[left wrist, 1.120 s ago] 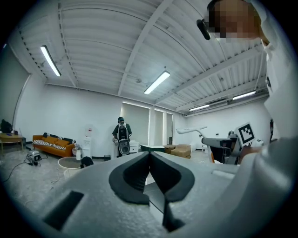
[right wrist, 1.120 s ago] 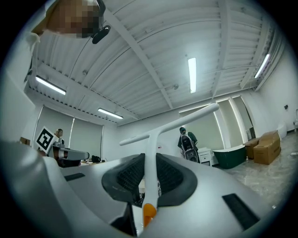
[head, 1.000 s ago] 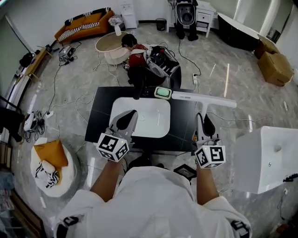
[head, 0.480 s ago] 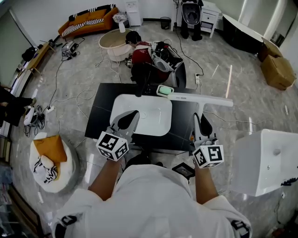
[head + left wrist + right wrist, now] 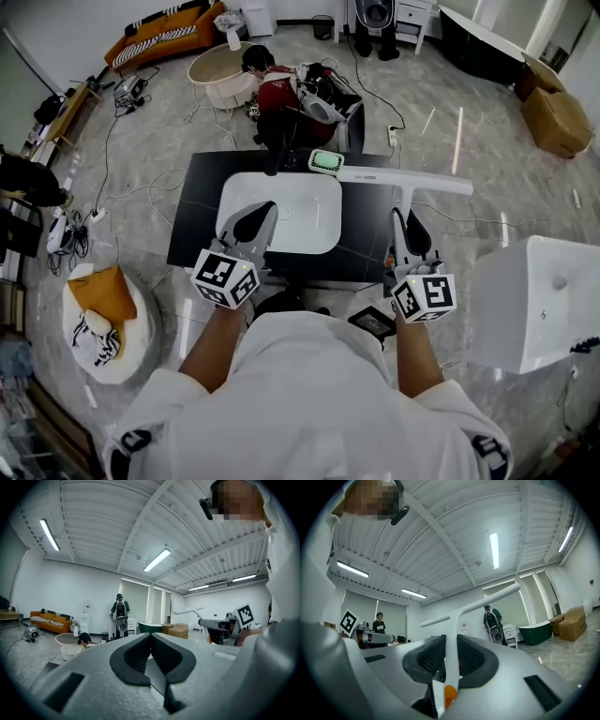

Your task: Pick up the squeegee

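Black counter (image 5: 192, 225) near edge runs under right gripper (image 5: 406, 225) clamping squeegee (image 5: 403, 181).

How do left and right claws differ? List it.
The left claw is shut and empty; the right claw is clamped on the squeegee's white handle. The left claw lies over the white basin, the right claw over the black countertop's right end. Both carry marker cubes.

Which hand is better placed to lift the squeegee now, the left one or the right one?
Right. The right gripper is shut on the squeegee by its handle. The left gripper is shut, empty, over the sink, apart from the squeegee.
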A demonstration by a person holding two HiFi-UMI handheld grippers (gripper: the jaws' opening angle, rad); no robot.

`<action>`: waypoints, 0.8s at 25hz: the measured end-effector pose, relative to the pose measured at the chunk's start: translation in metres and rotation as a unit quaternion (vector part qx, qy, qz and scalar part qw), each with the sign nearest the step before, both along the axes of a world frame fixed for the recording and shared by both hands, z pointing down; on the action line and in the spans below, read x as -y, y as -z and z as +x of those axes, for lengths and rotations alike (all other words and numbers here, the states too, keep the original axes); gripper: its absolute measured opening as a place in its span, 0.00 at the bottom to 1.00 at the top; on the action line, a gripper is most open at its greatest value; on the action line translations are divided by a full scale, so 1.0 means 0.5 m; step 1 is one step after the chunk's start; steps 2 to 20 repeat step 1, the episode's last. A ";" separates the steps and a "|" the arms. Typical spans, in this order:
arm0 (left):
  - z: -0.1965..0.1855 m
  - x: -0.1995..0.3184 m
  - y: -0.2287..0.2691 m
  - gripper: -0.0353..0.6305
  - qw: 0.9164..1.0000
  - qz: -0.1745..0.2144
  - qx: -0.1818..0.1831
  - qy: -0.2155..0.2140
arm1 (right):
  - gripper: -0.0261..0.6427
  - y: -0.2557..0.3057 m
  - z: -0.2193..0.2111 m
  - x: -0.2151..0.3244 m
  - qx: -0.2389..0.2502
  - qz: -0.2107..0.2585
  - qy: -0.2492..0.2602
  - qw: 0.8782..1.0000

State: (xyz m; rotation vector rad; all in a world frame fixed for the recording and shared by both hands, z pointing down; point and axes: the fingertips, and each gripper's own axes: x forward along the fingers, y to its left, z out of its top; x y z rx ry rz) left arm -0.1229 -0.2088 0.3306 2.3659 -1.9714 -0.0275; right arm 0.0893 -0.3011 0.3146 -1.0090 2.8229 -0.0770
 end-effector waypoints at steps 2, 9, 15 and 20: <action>-0.003 0.004 0.003 0.08 1.000 0.003 0.000 0.004 | 0.15 0.001 0.001 0.003 0.000 0.000 0.000 1.000; -0.003 0.004 0.003 0.08 1.000 0.003 0.000 0.004 | 0.15 0.001 0.001 0.003 0.000 0.000 0.000 1.000; -0.003 0.004 0.003 0.08 1.000 0.003 0.000 0.004 | 0.15 0.001 0.001 0.003 0.000 0.000 0.000 1.000; -0.003 0.004 0.003 0.08 1.000 0.003 0.000 0.004 | 0.15 0.001 0.001 0.003 0.000 0.000 0.000 1.000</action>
